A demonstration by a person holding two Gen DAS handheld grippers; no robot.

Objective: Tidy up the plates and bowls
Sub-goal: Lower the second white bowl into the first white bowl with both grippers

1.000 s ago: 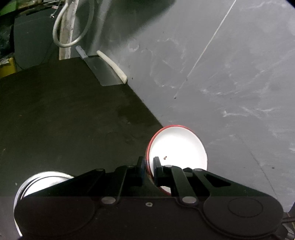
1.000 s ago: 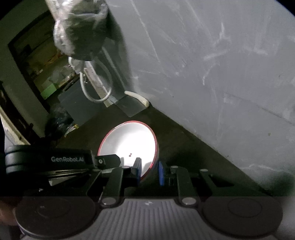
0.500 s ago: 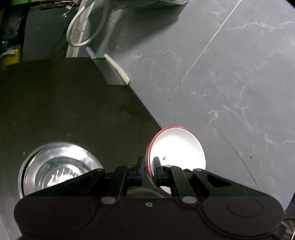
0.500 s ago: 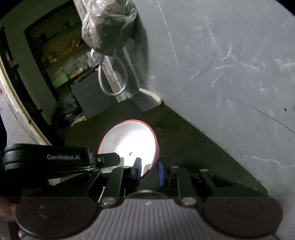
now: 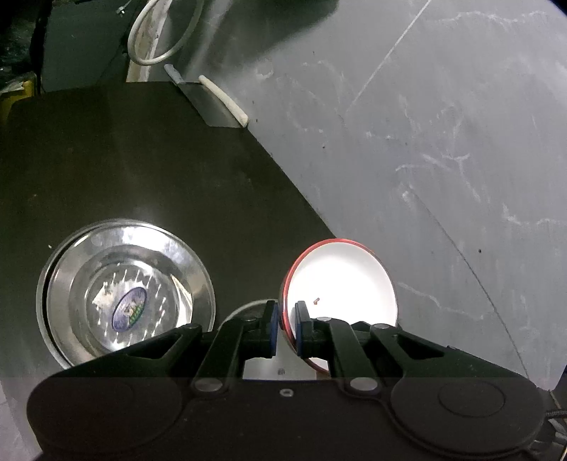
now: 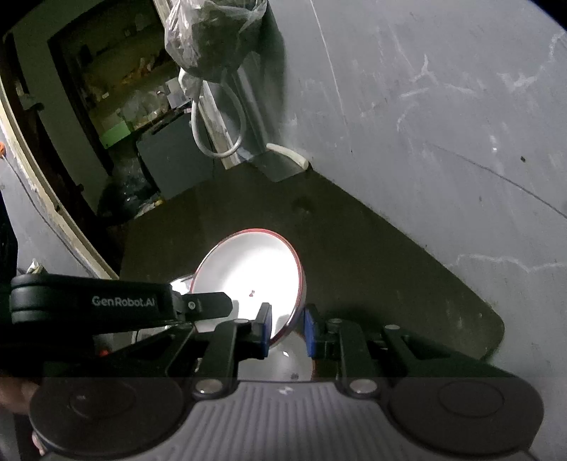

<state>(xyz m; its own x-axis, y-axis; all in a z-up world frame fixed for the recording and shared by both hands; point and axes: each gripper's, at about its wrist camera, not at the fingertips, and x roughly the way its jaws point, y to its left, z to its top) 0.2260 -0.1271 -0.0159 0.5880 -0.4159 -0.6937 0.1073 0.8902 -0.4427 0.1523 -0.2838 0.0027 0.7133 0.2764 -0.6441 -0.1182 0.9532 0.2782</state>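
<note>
In the left wrist view the left tongs (image 5: pixel 283 328) pinch the rim of the red-rimmed plate (image 5: pixel 342 283), and the steel bowls (image 5: pixel 125 294) on the dark bench (image 5: pixel 141 159) have come fully into sight, so I judge stacking is near. In the right wrist view the right tongs (image 6: pixel 286 331) stand spread around the plate's edge (image 6: pixel 255 273), pointing forward and down, not clamping it.

Count from my side: two tools, left tool (image 5: pixel 283 331) and right tool (image 6: pixel 286 331). One red-rimmed white bowl (image 5: pixel 342 283). Steel bowls (image 5: pixel 125 294): looks like two nested, can't confirm. One dark worktop (image 5: pixel 141 159). One knife (image 5: pixel 216 103). One looped cable (image 6: pixel 226 120). One plastic bag (image 6: pixel 216 32).
</note>
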